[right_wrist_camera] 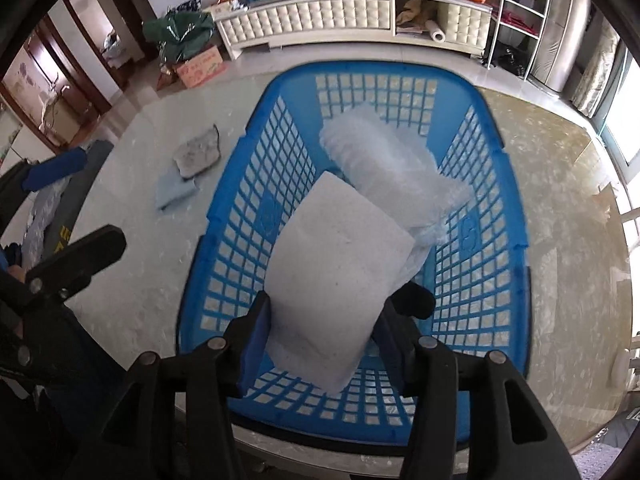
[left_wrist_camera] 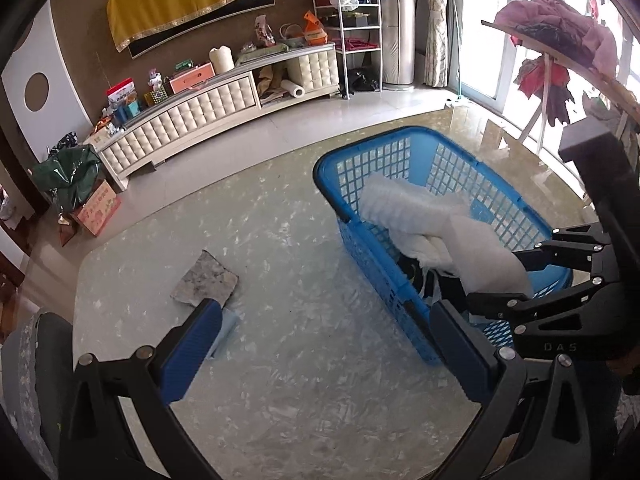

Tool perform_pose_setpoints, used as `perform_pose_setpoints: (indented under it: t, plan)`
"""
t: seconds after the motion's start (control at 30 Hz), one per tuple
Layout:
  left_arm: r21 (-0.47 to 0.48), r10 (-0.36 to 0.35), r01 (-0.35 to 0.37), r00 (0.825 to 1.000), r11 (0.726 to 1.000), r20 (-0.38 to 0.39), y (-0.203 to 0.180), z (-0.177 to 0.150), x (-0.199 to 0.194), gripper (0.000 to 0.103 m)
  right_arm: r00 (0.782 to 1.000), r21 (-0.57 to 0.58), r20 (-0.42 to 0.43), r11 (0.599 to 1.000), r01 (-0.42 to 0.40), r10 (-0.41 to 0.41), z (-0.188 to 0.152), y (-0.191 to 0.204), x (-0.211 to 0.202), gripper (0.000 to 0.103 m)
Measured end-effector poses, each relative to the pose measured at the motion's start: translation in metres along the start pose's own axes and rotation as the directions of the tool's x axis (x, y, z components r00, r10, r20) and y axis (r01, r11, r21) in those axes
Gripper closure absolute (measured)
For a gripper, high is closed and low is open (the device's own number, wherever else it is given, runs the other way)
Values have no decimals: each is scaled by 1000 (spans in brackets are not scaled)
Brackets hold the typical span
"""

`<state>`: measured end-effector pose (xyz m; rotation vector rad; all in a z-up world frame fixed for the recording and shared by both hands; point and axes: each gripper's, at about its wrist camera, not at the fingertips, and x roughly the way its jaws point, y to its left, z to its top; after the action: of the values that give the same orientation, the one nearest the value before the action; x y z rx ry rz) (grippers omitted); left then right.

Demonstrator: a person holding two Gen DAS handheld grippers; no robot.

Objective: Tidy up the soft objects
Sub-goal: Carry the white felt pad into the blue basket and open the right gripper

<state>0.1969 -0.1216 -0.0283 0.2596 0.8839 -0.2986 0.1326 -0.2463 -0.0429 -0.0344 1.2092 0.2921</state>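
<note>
A blue basket (right_wrist_camera: 472,236) stands on a pale marbled table (left_wrist_camera: 280,360), right of the table's middle. The right gripper (right_wrist_camera: 324,332) points steeply down over the basket's near end with a white foam sheet (right_wrist_camera: 340,268) between its blue pads (right_wrist_camera: 256,340); the sheet's near end sits between the fingers and its far corner tilts out over the basket floor. Whether the pads still press on the sheet cannot be told, so the grip is unclear. Beyond the sheet, a roll of clear bubble wrap (right_wrist_camera: 384,160) lies inside the basket, running toward the far wall. The left gripper (left_wrist_camera: 324,356) hangs over the bare table left of the basket, its jaws spread wide with nothing between them. Just beyond its left pad (left_wrist_camera: 192,352) lie a grey mottled pad (left_wrist_camera: 206,280) and, under its near edge, a light blue cloth (left_wrist_camera: 226,330), both outside the basket on the table's left side.
</note>
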Motion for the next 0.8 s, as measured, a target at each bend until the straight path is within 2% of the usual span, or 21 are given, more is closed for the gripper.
perform_pose_setpoints:
  t: [0.13,0.27,0.33,0.47,0.53,0.63,0.73,0.8]
  plan:
    - [14,10,-10,1000,1000,-16,1,-6,5,0,1000,-25,-21,1000,-1,0,-2,1,5,51]
    - [4,-32,32,999,999,-35,5,-10,9,0,999,-28,-45,1000,7,-9,-3,1,9,48]
    - [-11,-40,39,998,999,-41,6,-11,11,0,998,-40,-51,999,23,-25,-3,3,8,41]
    - [-53,-51,48,998,997,-47,13,-12,14,0,998,-39,-45,999,35,-36,-3,2,6,41]
    - [-57,-67,65,997,996,-45,13,-14,14,0,998,-27,-51,999,31,-33,-3,-1,3,30]
    - [-36,-72,70,996,997,-61,11,-18,15,0,999,-6,-35,999,35,-35,-4,-6,-6,20]
    - [-41,-97,95,993,995,-65,16,-21,12,0,999,17,-12,999,34,-34,-3,-9,-16,14]
    - [-46,-97,94,994,994,-53,20,-22,8,0,999,27,7,999,41,-42,-1,-10,-26,14]
